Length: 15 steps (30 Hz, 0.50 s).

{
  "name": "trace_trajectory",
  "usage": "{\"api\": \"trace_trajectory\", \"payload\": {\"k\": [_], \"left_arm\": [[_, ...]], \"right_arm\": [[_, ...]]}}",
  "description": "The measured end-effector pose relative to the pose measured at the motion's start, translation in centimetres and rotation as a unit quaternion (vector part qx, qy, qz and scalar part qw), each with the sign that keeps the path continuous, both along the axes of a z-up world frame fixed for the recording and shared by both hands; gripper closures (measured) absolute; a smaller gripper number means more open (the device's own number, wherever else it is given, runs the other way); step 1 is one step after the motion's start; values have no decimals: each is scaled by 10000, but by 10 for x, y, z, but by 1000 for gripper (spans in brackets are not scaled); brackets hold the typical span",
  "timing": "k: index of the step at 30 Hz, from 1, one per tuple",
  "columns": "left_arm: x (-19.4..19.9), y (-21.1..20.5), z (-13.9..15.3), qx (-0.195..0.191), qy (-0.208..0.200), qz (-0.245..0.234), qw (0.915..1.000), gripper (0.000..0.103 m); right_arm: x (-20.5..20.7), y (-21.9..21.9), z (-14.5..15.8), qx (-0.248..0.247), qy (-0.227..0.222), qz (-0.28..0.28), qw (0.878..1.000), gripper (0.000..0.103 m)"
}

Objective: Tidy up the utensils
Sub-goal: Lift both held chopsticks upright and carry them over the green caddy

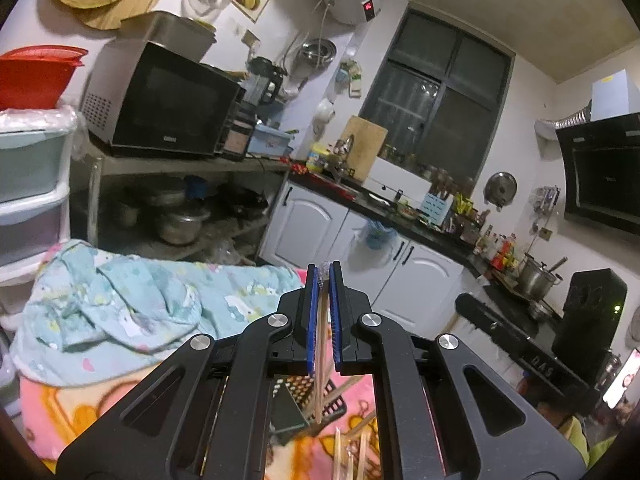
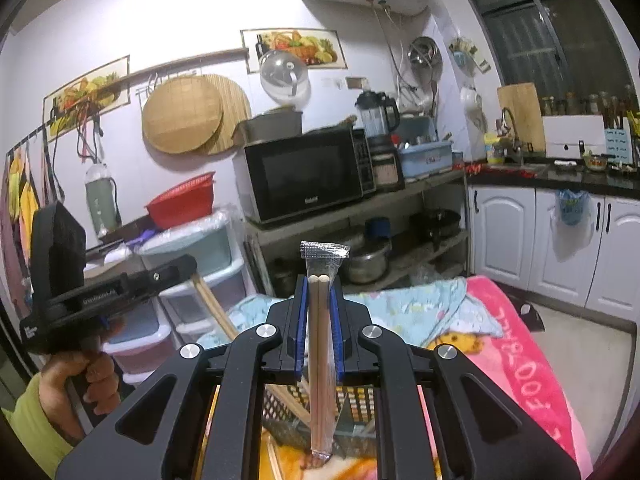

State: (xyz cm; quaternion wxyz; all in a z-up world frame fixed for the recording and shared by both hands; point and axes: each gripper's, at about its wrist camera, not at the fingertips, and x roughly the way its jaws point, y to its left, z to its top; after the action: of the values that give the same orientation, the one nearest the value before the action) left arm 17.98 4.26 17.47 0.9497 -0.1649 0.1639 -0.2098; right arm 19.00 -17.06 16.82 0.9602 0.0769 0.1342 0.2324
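Kitchen corner, a bed or table draped in a pink blanket (image 2: 532, 344) with a pale blue patterned cloth (image 1: 120, 300) bunched on top. Left gripper (image 1: 325, 280) clamped tight on a single wooden chopstick (image 1: 320, 352) in a clear wrapper, the stick running down between the blue pads toward a black mesh basket (image 1: 320, 402) on the blanket. More loose chopsticks (image 1: 356, 440) lie beside that basket. Right gripper (image 2: 320, 286) pinched on a wrapped chopstick pair (image 2: 319, 360), upright, wrapper top poking above the fingertips, lower end hanging over the same basket (image 2: 356, 400). From the right wrist view, a hand (image 2: 86, 376) in a yellow-green sleeve holds the other gripper's handle at left. Microwave (image 2: 308, 176) on the shelf behind.
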Motion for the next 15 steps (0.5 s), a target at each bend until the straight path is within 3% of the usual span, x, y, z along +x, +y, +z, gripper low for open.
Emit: {"api": "trace_trajectory", "payload": {"k": [7, 15], "left_arm": [[7, 1, 0, 140, -53, 201, 9997, 100], [10, -5, -15, 378, -43, 302, 9988, 100]], "right_arm": [[6, 1, 15, 38, -350, -63, 9994, 92], [21, 3, 8, 6, -467, -146, 9988, 92]]}}
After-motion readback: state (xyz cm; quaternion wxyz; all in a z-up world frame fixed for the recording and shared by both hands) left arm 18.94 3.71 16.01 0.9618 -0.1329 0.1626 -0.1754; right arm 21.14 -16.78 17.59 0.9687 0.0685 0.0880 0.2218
